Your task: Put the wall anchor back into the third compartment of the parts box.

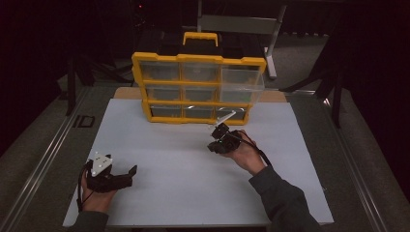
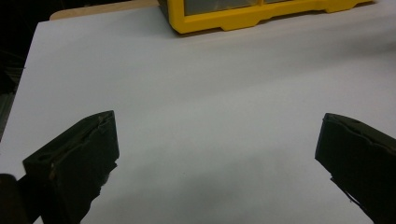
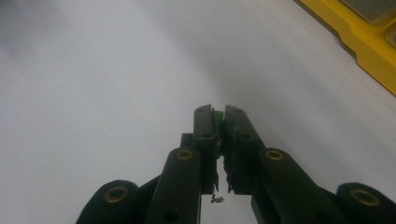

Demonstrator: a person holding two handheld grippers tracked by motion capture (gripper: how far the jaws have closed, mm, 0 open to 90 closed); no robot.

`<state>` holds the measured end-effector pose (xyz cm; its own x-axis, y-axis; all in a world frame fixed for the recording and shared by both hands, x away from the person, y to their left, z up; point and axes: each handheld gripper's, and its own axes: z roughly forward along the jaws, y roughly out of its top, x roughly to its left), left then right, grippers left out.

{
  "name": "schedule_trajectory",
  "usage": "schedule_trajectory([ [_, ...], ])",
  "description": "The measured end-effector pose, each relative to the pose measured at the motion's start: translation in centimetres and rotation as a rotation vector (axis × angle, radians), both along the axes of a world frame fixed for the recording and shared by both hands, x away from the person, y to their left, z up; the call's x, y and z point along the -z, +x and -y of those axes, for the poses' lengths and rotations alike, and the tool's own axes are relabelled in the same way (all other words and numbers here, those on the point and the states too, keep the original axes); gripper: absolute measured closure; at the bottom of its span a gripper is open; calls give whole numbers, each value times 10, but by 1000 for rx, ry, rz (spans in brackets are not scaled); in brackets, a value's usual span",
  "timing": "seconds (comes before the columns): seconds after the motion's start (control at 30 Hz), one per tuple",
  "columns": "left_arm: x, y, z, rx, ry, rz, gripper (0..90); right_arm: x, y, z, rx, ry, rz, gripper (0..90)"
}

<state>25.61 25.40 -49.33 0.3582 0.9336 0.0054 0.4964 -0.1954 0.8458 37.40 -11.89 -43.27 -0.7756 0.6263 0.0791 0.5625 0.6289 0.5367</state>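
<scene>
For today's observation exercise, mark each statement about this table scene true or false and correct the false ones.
1. The right hand-held gripper pinches a small green thing. True.
2. The left hand-held gripper is shut. False: its jaws stand wide apart.
3. The drawer cabinet is yellow. True.
4. All of its drawers are pushed in. False: the top right drawer sticks out.
5. The left hand-held gripper holds a drawer. False: nothing lies between its jaws.

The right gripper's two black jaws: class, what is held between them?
The right gripper is shut on a small green piece; a sliver shows at the tips, above the white table sheet. The jaws cover the rest, so its shape cannot be told.
</scene>
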Motion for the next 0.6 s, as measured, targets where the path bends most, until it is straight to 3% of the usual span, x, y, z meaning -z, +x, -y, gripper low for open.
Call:
schedule_trajectory([
  [0.6,0,0,0,0,0,0,1,-23,-3,6,-7,28,14,841],
])
